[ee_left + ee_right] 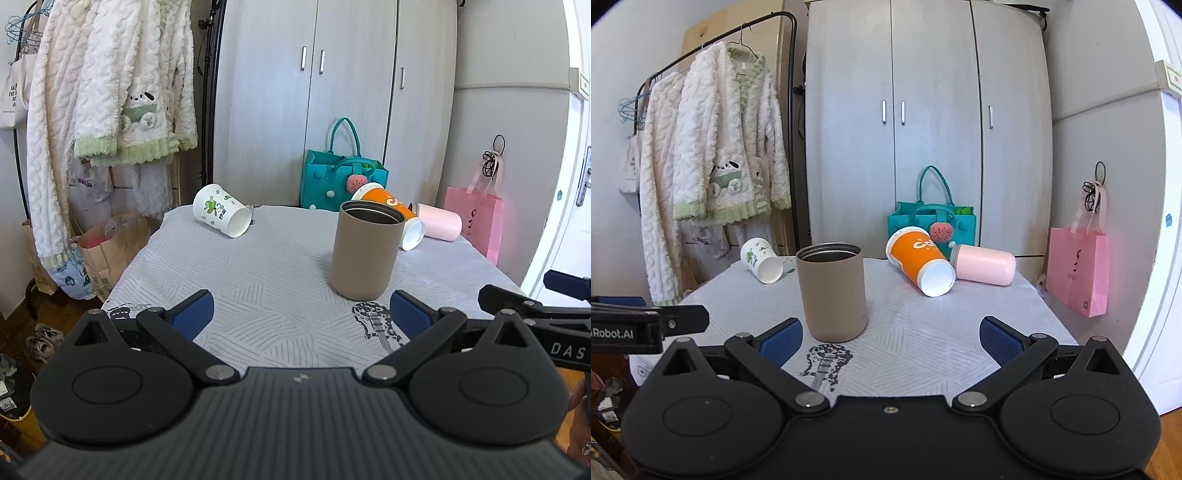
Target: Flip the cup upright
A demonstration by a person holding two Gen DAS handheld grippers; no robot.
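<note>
Tabletop [258,280] with grey patterned cloth, four cups on it. Far left: white cup with green print [221,215] lying on its side near the back-left corner, mouth toward camera-right. Centre: tan tumbler [365,253] standing upright, mouth up, apart from the others. Behind and right of it: orange paper cup [921,261] on its side, white mouth facing front-right, and a pink tumbler [984,265] also on its side, touching or just beside the orange one near the back-right edge.

Left gripper [302,312] spread wide, holding nothing, low over the front edge of the tabletop; tan tumbler sits ahead toward its right finger. Right gripper [891,338] also wide, nothing held; tan tumbler is ahead near its left finger.

Left wrist view hides most of the orange cup behind the tan tumbler; right wrist view shows it whole, with the pink tumbler's full length. Each view catches the other gripper's tip at its frame edge.

Open cloth between white cup and tan tumbler, and in front of the orange cup. Teal bag [932,225] behind the tabletop, pink bag [1076,271] hanging off the right
</note>
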